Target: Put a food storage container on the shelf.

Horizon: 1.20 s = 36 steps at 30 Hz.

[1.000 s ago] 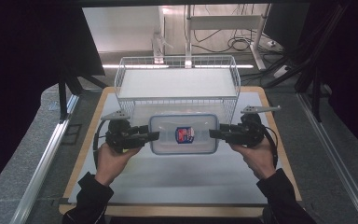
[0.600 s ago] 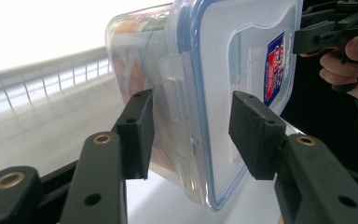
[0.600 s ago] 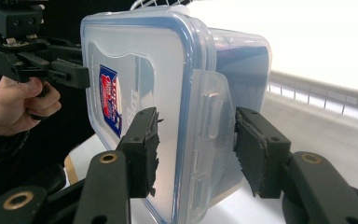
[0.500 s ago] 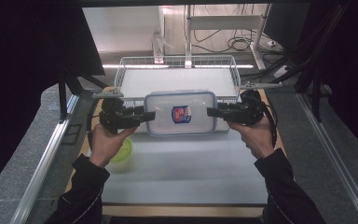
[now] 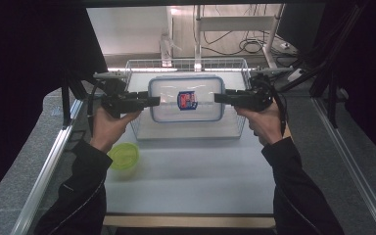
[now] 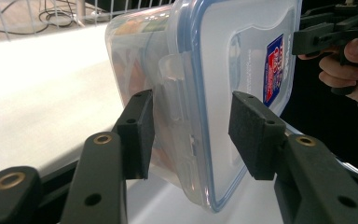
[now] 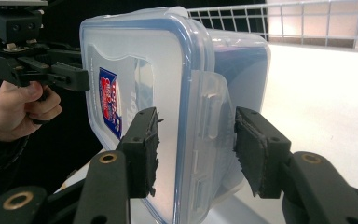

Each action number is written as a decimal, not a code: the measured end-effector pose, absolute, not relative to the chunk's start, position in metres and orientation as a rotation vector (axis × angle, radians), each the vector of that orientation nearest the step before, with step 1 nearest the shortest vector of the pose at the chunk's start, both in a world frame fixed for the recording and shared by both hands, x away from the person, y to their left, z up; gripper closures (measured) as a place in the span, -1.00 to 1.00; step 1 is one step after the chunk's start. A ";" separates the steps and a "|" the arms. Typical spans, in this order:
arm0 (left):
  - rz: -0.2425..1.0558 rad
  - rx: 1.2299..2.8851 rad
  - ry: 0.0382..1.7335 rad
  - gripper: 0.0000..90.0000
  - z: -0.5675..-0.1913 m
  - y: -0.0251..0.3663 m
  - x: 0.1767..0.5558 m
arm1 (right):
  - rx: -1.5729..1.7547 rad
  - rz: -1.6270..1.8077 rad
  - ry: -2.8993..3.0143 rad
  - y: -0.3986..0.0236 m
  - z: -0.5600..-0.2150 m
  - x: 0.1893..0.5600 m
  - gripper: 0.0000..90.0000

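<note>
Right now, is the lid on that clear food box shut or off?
Shut. The blue-rimmed lid sits flat on the clear food box, and the side latch lies folded down against the wall.

1. One clear lidded container (image 5: 186, 98), carried between my two grippers.
2. One wire basket (image 5: 186, 65) behind it.
3. One green lidded tub (image 5: 124, 155) on the table.

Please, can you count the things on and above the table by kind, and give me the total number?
Clear lidded container, held in the air by its two ends: 1
Wire basket: 1
Green round container: 1
Hand-held gripper: 2, left and right
Total: 5
</note>
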<state>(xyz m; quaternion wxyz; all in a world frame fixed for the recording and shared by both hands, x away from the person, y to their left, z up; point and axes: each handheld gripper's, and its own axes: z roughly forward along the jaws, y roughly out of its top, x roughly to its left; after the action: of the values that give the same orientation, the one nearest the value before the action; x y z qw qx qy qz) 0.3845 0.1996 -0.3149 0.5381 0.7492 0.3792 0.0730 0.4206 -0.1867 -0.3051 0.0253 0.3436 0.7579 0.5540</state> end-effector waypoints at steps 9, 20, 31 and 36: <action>0.156 1.769 0.907 0.14 -0.304 0.203 0.412 | 1.091 1.714 2.323 -0.183 -0.290 0.445 0.13; 0.157 1.761 0.941 0.13 -0.305 0.201 0.440 | 1.147 1.696 2.312 -0.179 -0.289 0.478 0.09; 0.181 1.770 0.942 0.12 -0.307 0.199 0.450 | 1.200 1.702 2.320 -0.180 -0.295 0.493 0.08; 0.328 1.819 0.928 0.00 -0.310 0.191 0.446 | 1.193 1.687 2.320 -0.180 -0.295 0.493 0.08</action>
<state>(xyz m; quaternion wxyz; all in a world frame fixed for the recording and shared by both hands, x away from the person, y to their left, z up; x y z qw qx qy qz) 0.4457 0.1914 -0.3096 0.5112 0.7560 0.3855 0.1363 0.4928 -0.1800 -0.2950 0.0174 0.3840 0.7466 0.5430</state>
